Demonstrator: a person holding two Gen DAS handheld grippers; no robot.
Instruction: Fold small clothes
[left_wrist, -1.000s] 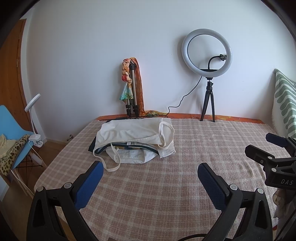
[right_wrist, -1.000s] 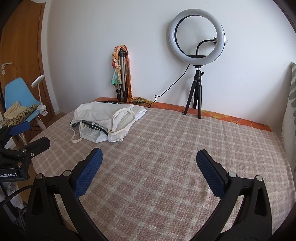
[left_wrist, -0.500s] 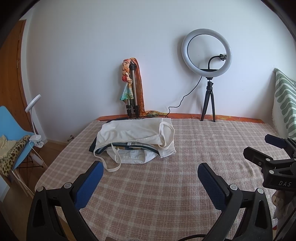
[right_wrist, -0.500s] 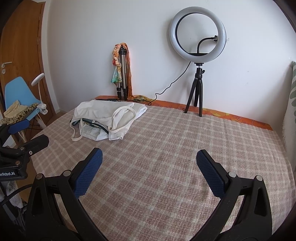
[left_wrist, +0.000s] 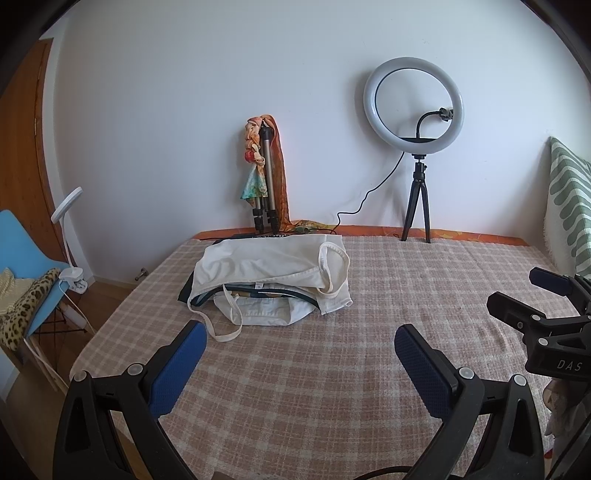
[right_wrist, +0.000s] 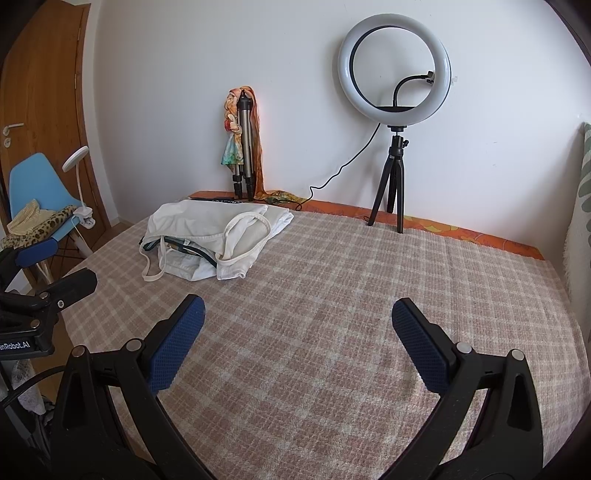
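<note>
A small pile of clothes (left_wrist: 271, 275) lies on the checked bed cover (left_wrist: 332, 369) toward the far left. A cream strappy top is on top, with white and dark-trimmed pieces under it. The pile also shows in the right wrist view (right_wrist: 214, 240). My left gripper (left_wrist: 297, 339) is open and empty, hovering above the cover a little short of the pile. My right gripper (right_wrist: 295, 321) is open and empty, over the middle of the cover, right of the pile. Each gripper shows at the edge of the other's view.
A ring light on a black tripod (left_wrist: 413, 147) stands at the far edge by the wall. A folded tripod with a scarf (left_wrist: 266, 177) leans behind the pile. A blue chair with a leopard cloth (left_wrist: 26, 288) stands left of the bed. A green patterned cushion (left_wrist: 569, 206) is at right.
Both grippers have drifted slightly forward and stay open. The pile of clothes has not moved.
</note>
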